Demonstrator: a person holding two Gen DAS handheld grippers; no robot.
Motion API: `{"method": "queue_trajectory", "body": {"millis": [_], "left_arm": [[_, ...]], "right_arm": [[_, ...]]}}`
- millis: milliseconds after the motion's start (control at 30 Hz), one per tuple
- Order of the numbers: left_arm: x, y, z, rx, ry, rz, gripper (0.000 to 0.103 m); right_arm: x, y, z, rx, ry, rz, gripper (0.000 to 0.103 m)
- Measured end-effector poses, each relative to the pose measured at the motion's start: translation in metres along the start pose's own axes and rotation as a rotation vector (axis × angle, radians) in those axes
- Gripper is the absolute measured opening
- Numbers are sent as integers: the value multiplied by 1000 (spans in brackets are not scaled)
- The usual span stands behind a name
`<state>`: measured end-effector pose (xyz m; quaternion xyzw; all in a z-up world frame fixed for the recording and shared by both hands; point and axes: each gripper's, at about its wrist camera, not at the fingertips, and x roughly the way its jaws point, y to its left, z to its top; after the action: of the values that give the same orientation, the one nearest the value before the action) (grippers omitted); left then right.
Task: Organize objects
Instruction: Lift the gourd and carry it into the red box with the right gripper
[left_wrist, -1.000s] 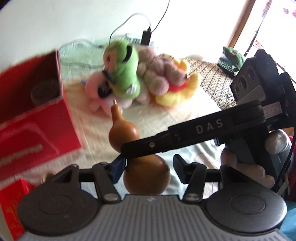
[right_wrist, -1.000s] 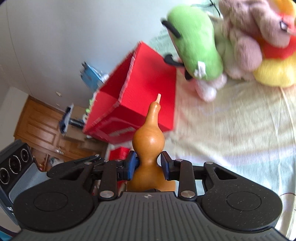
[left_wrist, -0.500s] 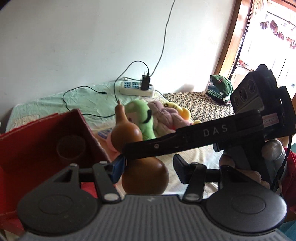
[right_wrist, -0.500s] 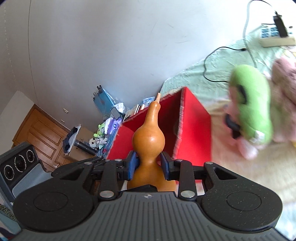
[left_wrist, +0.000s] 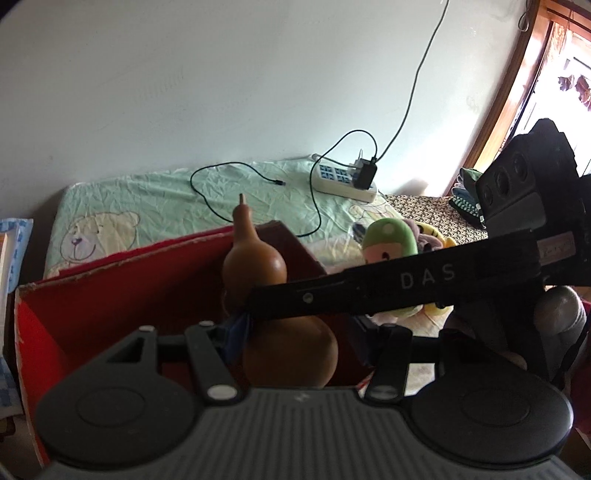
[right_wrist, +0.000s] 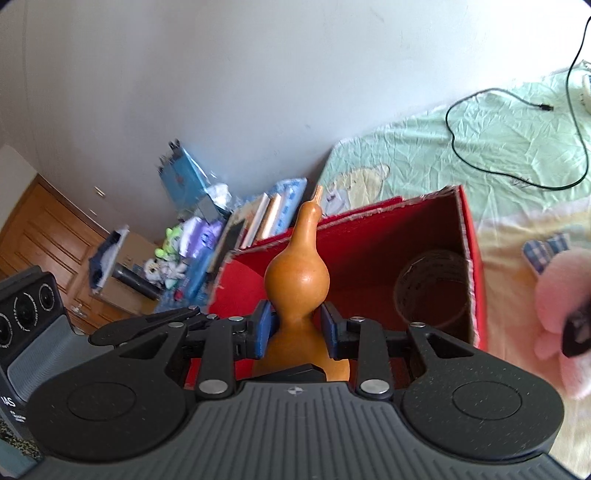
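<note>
A brown bottle gourd (left_wrist: 255, 266) (right_wrist: 299, 273) hangs upright over the open red box (left_wrist: 110, 302) (right_wrist: 469, 266). My right gripper (right_wrist: 295, 326) is shut on the gourd's narrow waist, its blue pads pressing both sides. In the left wrist view its black finger (left_wrist: 406, 280) crosses in front of the gourd. My left gripper (left_wrist: 295, 328) holds the wide lower bulb between its fingers, with the left pad against it. The left gripper's grey body (right_wrist: 33, 325) shows at the left edge of the right wrist view. A dark round cup (right_wrist: 432, 288) stands inside the box.
Plush toys (left_wrist: 388, 243) lie on the bed right of the box, a pink one (right_wrist: 557, 306) closest. A power strip (left_wrist: 343, 181) with a looping black cable (right_wrist: 517, 177) sits near the wall. Books and clutter (right_wrist: 258, 218) lie beyond the bed's left end.
Both grippers have carried the gourd left and upward, from in front of the plush toys to above the red box. Their hold on it looks unchanged.
</note>
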<state>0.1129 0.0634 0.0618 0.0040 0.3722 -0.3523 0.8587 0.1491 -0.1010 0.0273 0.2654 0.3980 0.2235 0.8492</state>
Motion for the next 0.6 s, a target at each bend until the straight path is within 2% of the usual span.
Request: {"method": "queue_trajectory", "body": {"millis": [167,433,500,567,600], "left_arm": [[31,30,-8,-54,79,0,56],[64,52,-30,-124,180,4,56],[69,55,-32,-131,205,16,56],[70,54,-31,-123,218,40,56],[70,53,-31,-115,224,50,56]], "right_arm": [[31,-7,3,12,108,-56,32],[67,-9,-2,-22,254,-138,31],[73,-8,-2,-29,274,-143,31],[79,-7,-1,-46,299,-184,31],[82,-8,-2,-55,310,-208,27]]}}
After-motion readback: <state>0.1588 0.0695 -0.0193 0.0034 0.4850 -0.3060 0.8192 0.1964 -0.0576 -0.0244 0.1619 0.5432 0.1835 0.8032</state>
